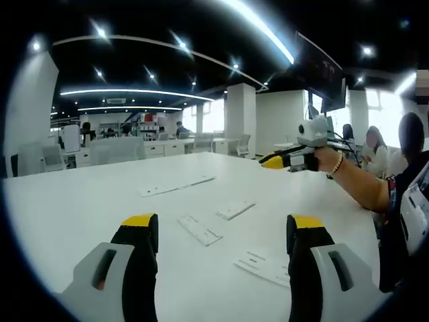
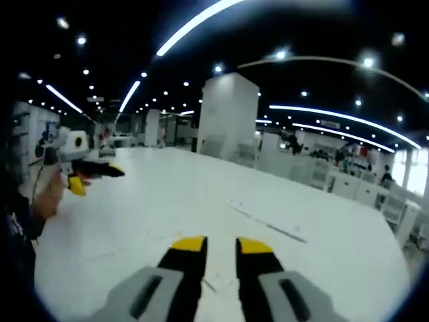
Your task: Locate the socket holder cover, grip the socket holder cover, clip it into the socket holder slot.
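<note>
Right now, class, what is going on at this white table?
A person holds a claw in each hand above a white table. The left claw is open and holds nothing; the right claw looks nearly closed and also holds nothing. Several flat white plastic pieces lie untouched on the table, so gripping has not begun.

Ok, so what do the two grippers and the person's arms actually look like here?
Both grippers have grey jaw bodies with black inner faces and yellow tips. The left gripper and the right gripper look alike. Seen from the side, the right gripper carries a pale housing on top, with thin cables trailing behind it. The hand holding it wears a beaded bracelet.
</note>
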